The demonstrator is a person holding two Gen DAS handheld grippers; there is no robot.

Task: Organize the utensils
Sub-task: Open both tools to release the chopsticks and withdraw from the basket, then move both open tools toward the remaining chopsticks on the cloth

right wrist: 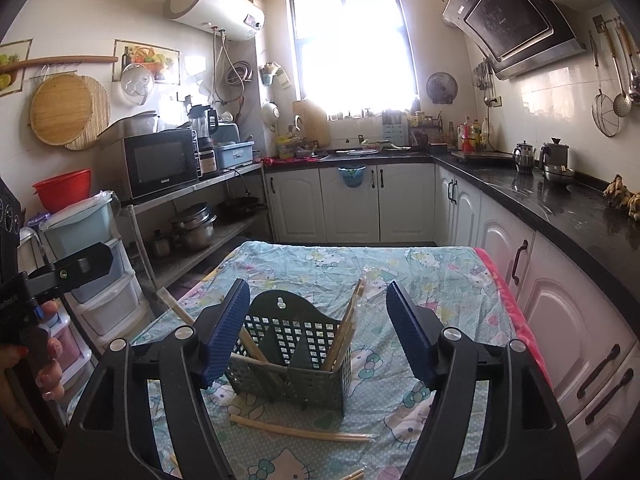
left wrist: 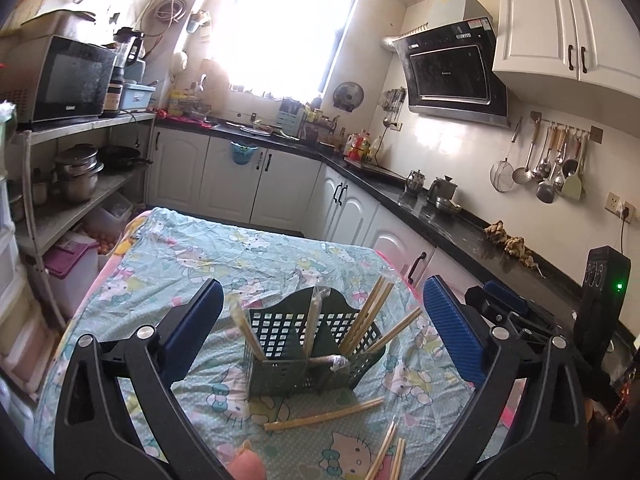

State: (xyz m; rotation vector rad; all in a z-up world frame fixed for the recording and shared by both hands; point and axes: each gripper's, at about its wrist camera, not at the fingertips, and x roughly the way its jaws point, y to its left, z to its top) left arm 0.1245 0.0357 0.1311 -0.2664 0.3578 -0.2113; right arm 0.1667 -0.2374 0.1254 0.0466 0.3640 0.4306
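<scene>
A dark green perforated utensil caddy (left wrist: 308, 344) stands on the cartoon-print tablecloth (left wrist: 240, 264), with several wrapped wooden chopsticks (left wrist: 372, 312) leaning in its compartments. It also shows in the right wrist view (right wrist: 296, 352). More chopsticks lie on the cloth in front of it: one pair (left wrist: 324, 414) and another at the near edge (left wrist: 390, 456); the right wrist view shows a loose pair (right wrist: 300, 432). My left gripper (left wrist: 322, 320) is open and empty, fingers either side of the caddy. My right gripper (right wrist: 318, 328) is open and empty, also straddling the caddy.
A black countertop (right wrist: 560, 208) with kettles runs along the right. White cabinets (right wrist: 348, 200) stand behind the table. A metal shelf (right wrist: 200, 192) with microwave and pots stands left, plastic drawers (right wrist: 100, 276) beside it. The right gripper's body (left wrist: 600, 300) shows right of the table.
</scene>
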